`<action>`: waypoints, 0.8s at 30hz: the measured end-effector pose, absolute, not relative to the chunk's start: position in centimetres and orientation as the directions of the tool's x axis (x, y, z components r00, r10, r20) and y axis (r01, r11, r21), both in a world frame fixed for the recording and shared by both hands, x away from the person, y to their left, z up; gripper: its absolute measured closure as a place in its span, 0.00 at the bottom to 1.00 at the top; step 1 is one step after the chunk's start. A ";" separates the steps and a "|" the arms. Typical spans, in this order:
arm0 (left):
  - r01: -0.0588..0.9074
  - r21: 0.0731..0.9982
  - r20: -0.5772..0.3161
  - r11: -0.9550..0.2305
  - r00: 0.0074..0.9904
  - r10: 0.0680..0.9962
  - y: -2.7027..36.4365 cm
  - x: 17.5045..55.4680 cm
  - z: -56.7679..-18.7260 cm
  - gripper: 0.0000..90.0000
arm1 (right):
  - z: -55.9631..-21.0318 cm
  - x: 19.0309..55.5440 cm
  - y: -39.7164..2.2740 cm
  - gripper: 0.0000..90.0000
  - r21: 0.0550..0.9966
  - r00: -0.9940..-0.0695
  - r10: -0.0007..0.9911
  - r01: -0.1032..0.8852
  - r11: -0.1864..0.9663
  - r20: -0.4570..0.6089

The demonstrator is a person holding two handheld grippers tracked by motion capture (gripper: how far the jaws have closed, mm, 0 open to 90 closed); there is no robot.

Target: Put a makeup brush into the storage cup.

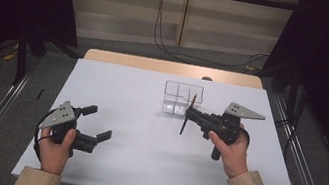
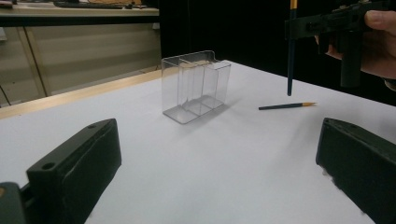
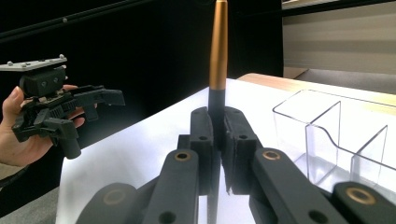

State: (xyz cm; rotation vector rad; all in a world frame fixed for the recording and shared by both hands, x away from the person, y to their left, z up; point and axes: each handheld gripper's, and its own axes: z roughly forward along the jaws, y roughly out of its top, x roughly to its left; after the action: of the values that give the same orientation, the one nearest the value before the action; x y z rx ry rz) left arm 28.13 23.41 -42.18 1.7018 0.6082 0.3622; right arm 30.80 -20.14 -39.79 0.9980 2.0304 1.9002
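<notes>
The slim dark-blue pencil with a golden-orange end (image 1: 188,114) is pinched upright between the pressed-together jaws of the right hand-held gripper (image 1: 188,115), held above the desk (image 1: 117,89) just in front of the clear plastic organiser box with three open compartments (image 1: 182,98). In the right gripper view the pencil's orange end (image 3: 218,46) rises straight above the black pads, with the organiser (image 3: 336,135) close beside it. The organiser stands toward the far edge of the desk, right of the middle, and all its compartments look empty.

A second pencil of the same kind (image 2: 286,106) lies flat on the desk, seen in the left gripper view, on the near-right side of the organiser (image 2: 196,84) and well apart from it. The left hand-held gripper (image 1: 96,122) hangs over the near-left part of the desk with its jaws spread wide and nothing between them.

By my reading, the work is sorting pencils into the organiser, and it is at an early stage: one pencil is lifted but not yet over a compartment, and the other is untouched on the desk. What remains is lowering the held pencil into a compartment, releasing it, then fetching the second.
</notes>
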 end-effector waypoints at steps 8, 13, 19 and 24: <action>0.201 0.972 -0.093 -0.123 0.808 0.582 23.8 27.9 -42.3 0.00 | -40.0 30.9 -20.4 0.93 0.938 -0.750 0.586 0.344 -0.048 0.306; 0.198 0.974 -0.096 -0.112 0.803 0.588 24.1 27.7 -42.3 0.00 | -40.1 30.9 -20.4 0.93 0.938 -0.748 0.592 0.344 -0.041 0.300; 0.198 0.974 -0.095 -0.112 0.800 0.593 24.4 27.6 -42.5 0.00 | -40.3 31.3 -20.4 0.93 0.937 -0.742 0.602 0.349 -0.026 0.293; 0.199 0.974 -0.099 -0.104 0.796 0.596 24.6 27.6 -42.5 0.00 | -40.4 31.7 -20.6 0.93 0.939 -0.741 0.609 0.344 -0.016 0.282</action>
State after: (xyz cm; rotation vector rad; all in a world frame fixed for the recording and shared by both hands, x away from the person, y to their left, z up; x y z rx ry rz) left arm 27.60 24.56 -42.51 1.6731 0.6334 0.3755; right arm 31.70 -20.56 -40.39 1.0123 2.0423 1.8391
